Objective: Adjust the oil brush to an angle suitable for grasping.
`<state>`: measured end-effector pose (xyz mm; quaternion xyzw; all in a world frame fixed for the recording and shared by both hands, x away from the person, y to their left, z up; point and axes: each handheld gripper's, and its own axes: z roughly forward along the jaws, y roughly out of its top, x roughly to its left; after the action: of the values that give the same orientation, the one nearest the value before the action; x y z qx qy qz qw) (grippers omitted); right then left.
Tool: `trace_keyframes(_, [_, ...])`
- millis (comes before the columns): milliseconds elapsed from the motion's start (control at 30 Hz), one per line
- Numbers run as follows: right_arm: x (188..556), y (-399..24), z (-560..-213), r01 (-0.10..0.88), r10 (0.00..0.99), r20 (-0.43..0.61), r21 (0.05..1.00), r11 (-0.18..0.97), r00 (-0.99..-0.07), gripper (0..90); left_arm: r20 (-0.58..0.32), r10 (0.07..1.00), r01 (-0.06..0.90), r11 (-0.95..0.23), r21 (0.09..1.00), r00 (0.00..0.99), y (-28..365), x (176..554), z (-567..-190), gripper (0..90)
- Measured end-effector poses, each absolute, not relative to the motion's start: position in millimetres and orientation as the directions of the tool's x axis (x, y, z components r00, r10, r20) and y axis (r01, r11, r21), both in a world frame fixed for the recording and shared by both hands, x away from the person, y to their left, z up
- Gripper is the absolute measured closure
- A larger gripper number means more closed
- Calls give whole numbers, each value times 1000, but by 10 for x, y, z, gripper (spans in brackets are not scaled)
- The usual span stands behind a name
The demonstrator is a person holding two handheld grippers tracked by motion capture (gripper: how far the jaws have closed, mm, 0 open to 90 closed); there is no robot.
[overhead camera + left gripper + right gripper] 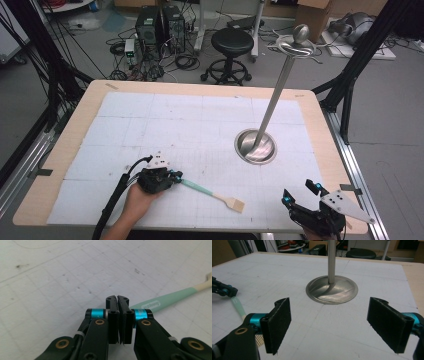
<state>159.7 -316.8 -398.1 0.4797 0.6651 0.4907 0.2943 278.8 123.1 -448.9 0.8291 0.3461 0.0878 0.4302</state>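
A small brush (212,194) with a mint-green handle and pale flat bristles lies on the white mat near the table's front. My left gripper (177,176) rests low on the mat at the handle's left end with its jaws pressed together and nothing between them. In the left gripper view the shut gripper (117,300) has the green handle (162,301) lying just past its right jaw. The right gripper view shows the handle's rounded tip (237,305) free beside the left gripper (223,290). My right gripper (300,192) stands wide open and empty at the front right, facing the stand.
A metal stand with a round dished base (256,146) and a tall leaning pole topped by a hook and ball (295,42) stands right of centre; its base (332,290) lies ahead of my right gripper (329,302). The white gridded mat (165,125) covers the wooden table.
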Motion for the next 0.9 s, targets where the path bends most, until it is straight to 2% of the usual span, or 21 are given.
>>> trace_keyframes(167, [1597,-3172,-3981,347,927,78,936,59,-368,183,-171,637,492,-369,789,752,1208,2749,-4456,850])
trace_keyframes(200, [1595,-3179,-3982,345,927,77,937,58,-366,182,-185,646,484,-322,814,740,1280,2733,-4389,799])
trace_keyframes(267, [1597,-3183,-3983,345,927,75,936,61,-368,183,-184,647,467,-296,833,740,1343,2718,-4343,786])
trace_keyframes(300, [1600,-3179,-3987,349,926,79,935,59,-369,183,-181,651,451,-275,849,737,1395,2701,-4310,750])
trace_keyframes(333, [1602,-3168,-3986,348,925,76,935,64,-373,183,-173,665,426,-239,872,727,1512,2670,-4261,648])
trace_keyframes(400, [1601,-3164,-3984,350,925,77,935,63,-373,183,-180,670,411,-202,889,720,1618,2649,-4236,630])
trace_keyframes(467, [1603,-3144,-3979,345,922,74,936,67,-379,183,-195,681,382,-133,915,706,1850,2593,-4184,536])
trace_keyframes(533, [1604,-3137,-3979,345,922,76,936,66,-381,182,-198,681,370,-115,922,705,1927,2573,-4164,520])
trace_keyframes(733, [1615,-3060,-3966,345,911,80,936,71,-405,182,-224,684,331,-28,943,694,2245,2451,-4097,259])
trace_keyframes(900, [1630,-2993,-3948,324,901,66,942,86,-430,181,-212,689,283,10,959,693,2385,2352,-4111,209])
